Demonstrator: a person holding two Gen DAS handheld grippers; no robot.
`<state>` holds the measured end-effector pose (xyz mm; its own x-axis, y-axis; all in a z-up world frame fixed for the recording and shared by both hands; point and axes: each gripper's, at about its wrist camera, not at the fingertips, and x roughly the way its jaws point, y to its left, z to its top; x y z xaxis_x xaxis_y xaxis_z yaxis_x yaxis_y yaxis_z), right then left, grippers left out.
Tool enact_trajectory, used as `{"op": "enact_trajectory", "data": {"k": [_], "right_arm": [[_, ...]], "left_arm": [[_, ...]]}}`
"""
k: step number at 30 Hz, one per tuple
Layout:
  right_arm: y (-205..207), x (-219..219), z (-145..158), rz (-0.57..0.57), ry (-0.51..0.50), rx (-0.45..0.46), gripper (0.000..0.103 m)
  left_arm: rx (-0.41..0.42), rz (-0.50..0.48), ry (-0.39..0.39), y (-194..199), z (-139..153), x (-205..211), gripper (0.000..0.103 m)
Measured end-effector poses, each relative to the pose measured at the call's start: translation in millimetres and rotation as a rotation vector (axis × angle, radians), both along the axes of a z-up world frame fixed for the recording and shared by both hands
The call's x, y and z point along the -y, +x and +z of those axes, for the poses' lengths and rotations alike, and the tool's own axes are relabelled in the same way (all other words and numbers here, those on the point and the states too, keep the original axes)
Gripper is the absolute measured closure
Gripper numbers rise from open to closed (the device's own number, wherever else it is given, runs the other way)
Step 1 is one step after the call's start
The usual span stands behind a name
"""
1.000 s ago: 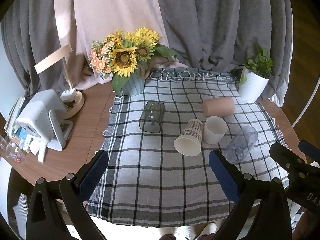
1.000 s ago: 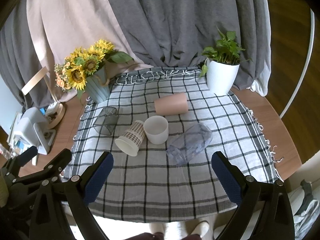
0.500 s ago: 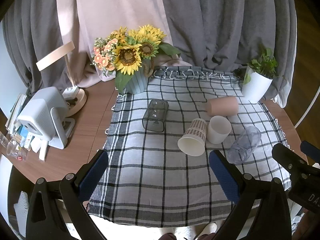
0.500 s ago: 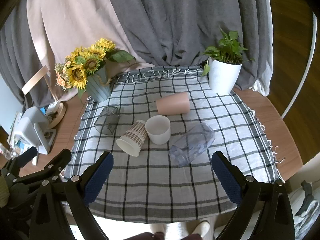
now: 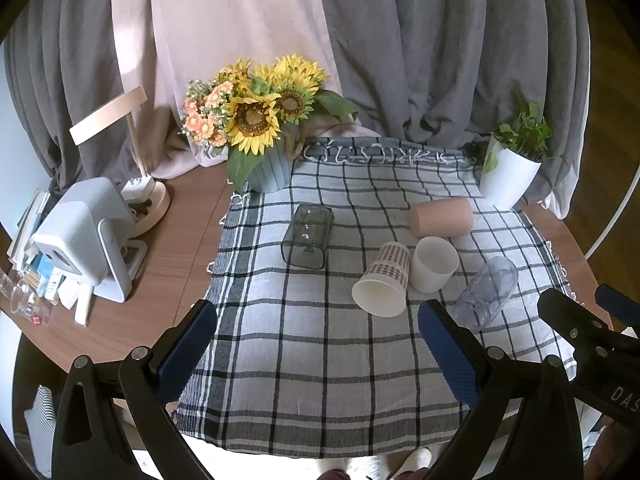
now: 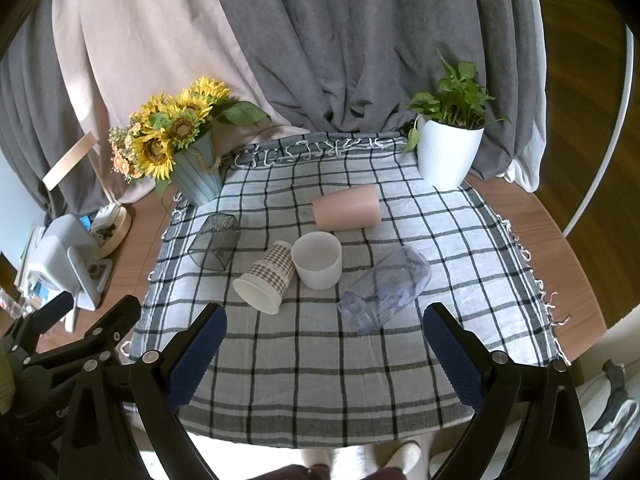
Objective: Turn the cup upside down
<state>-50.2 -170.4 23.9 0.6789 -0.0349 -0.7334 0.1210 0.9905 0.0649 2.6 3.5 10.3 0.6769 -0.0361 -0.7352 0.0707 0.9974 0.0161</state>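
Observation:
Several cups sit on a checked cloth point(image 5: 320, 360). A white cup point(image 5: 434, 264) point(image 6: 318, 260) stands upright, mouth up. A plaid paper cup point(image 5: 384, 280) point(image 6: 266, 278), a pink cup point(image 5: 442, 216) point(image 6: 348, 207), a clear plastic cup point(image 5: 486, 292) point(image 6: 386, 286) and a smoky square glass point(image 5: 308, 236) point(image 6: 215, 242) lie on their sides. My left gripper point(image 5: 316, 344) is open and empty above the cloth's near part. My right gripper point(image 6: 324, 344) is open and empty, also near the front edge.
A sunflower vase point(image 5: 266, 168) point(image 6: 198, 174) stands at the cloth's back left, a white potted plant point(image 5: 508, 176) point(image 6: 448, 152) at the back right. A lamp and a white device point(image 5: 86, 232) sit on the wooden table point(image 5: 180, 248) at the left. Curtains hang behind.
Both grippers have risen and drawn back slightly, so the cups look a little farther. No cup has moved.

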Motion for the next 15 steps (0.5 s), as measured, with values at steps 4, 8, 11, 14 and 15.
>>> {"op": "enact_trajectory", "data": {"k": [4,8,11,14,15], "right_arm": [[0.4,0.0,0.1,0.002,0.000,-0.001,0.003],[0.3,-0.1,0.0,0.003,0.001,-0.001,0.003],[0.6,-0.1,0.0,0.001,0.000,-0.003,0.003],[1.3,-0.8,-0.9,0.001,0.001,-0.003,0.003],[1.1,-0.8,-1.1,0.001,0.003,-0.003,0.003]], "left_arm": [[0.001,-0.002,-0.001,0.3,0.3,0.0,0.000],[-0.001,-0.002,0.000,0.4,0.2,-0.5,0.000],[-0.005,-0.004,-0.001,-0.1,-0.6,-0.5,0.000],[-0.013,-0.013,-0.006,1.0,-2.2,0.3,0.000],[-0.019,-0.018,-0.011,1.6,-3.3,0.6,0.000]]}}
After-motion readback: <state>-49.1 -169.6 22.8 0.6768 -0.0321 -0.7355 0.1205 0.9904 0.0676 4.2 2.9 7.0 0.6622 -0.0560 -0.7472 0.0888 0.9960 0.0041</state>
